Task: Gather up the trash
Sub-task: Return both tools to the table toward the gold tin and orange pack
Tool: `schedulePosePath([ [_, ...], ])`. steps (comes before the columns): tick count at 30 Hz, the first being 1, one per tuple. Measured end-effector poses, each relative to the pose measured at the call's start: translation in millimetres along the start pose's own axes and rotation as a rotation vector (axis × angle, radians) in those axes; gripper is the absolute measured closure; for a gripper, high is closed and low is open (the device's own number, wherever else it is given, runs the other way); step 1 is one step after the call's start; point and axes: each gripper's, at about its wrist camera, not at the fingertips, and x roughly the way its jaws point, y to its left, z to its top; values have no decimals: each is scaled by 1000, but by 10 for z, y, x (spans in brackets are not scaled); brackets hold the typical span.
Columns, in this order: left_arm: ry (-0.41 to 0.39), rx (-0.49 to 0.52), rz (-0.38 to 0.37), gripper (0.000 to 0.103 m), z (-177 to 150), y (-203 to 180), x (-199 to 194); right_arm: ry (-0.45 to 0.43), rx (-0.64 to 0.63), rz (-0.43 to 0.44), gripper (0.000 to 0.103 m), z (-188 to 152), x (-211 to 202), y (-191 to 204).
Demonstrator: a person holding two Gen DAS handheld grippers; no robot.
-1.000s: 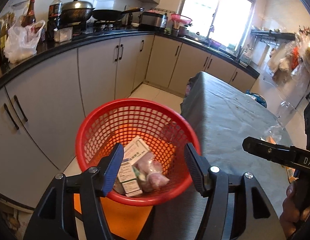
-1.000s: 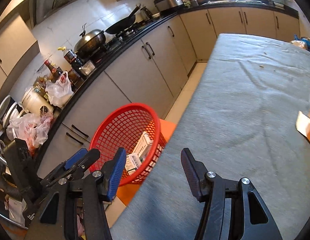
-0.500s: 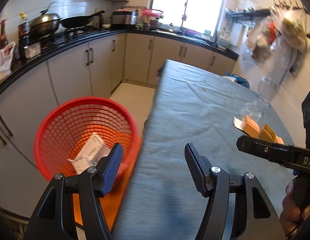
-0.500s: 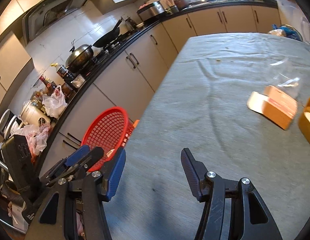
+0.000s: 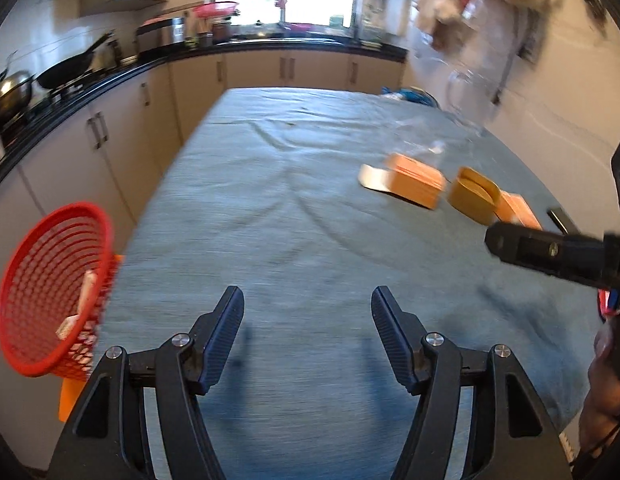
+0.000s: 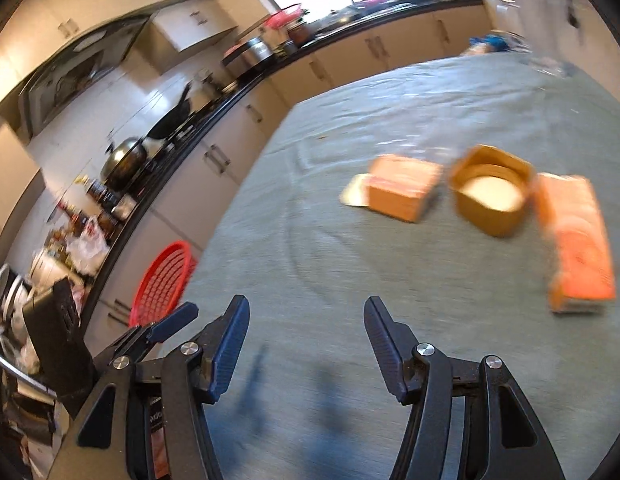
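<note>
With your left gripper and right gripper both wide and empty over the table, the boxes lay at one o'clock, the basket at nine, so you did best squaring one gripper across the nearest box's narrow sides.

Both views off red basket; now toward boxes
</note>
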Motion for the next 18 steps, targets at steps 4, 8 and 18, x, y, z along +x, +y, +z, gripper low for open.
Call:
schedulePosePath([
  [4,14,50,-29,36,-30,-284,114,-40,48,-30,39,28,-234,-273],
  [8,23,104,-24,36,-50,-487,200,-101,69,-85,37,66,-508,-500],
  [18,42,78,-57,33,-15,-448,255,-151,105,-365,32,154,-644,-1023],
])
